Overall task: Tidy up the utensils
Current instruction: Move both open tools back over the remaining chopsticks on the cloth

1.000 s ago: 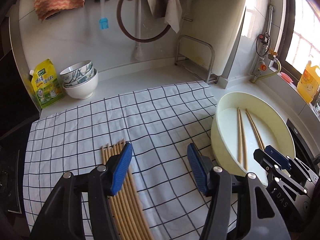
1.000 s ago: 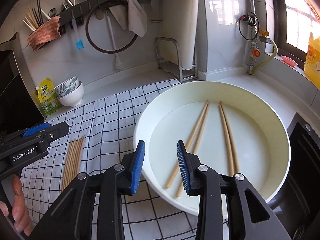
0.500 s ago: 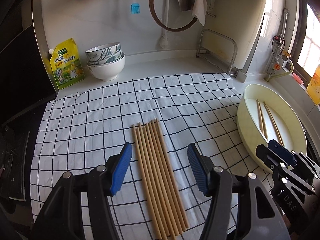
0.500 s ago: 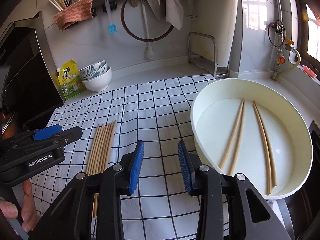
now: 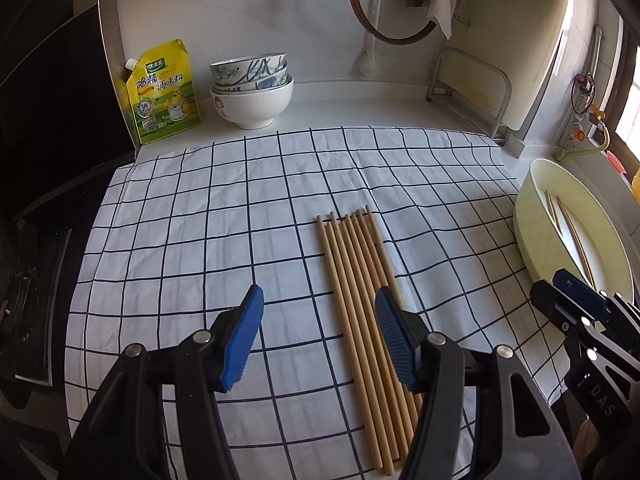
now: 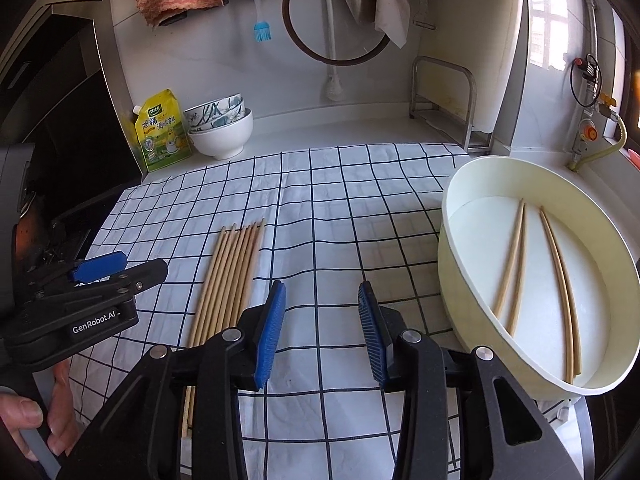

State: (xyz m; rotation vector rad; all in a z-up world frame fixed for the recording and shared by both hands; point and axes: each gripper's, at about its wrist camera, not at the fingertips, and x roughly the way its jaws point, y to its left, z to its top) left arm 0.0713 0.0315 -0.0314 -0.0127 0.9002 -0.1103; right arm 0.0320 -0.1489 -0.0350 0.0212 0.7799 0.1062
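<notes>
Several wooden chopsticks (image 5: 360, 280) lie side by side on a white checked cloth (image 5: 240, 220); the right wrist view shows the same row (image 6: 232, 268). My left gripper (image 5: 318, 312) hovers open over the cloth, its right pad above the row's near part and nothing between the jaws. My right gripper (image 6: 322, 304) is to the right of the row, jaws opening and empty, over bare cloth (image 6: 340, 208). A cream round basin (image 6: 452, 248) on the right holds more chopsticks (image 6: 516, 264).
Stacked bowls (image 5: 252, 92) and a yellow seasoning pouch (image 5: 164, 92) stand at the back by the wall. A metal rack (image 6: 444, 100) stands at the back right. A dark stove area (image 5: 36, 260) borders the cloth's left edge. A hand (image 6: 24, 420) holds the left gripper's handle.
Both grippers have swung left, from the basin toward the row of chopsticks on the cloth. The right gripper's jaws have widened a little. The chopsticks have not moved.
</notes>
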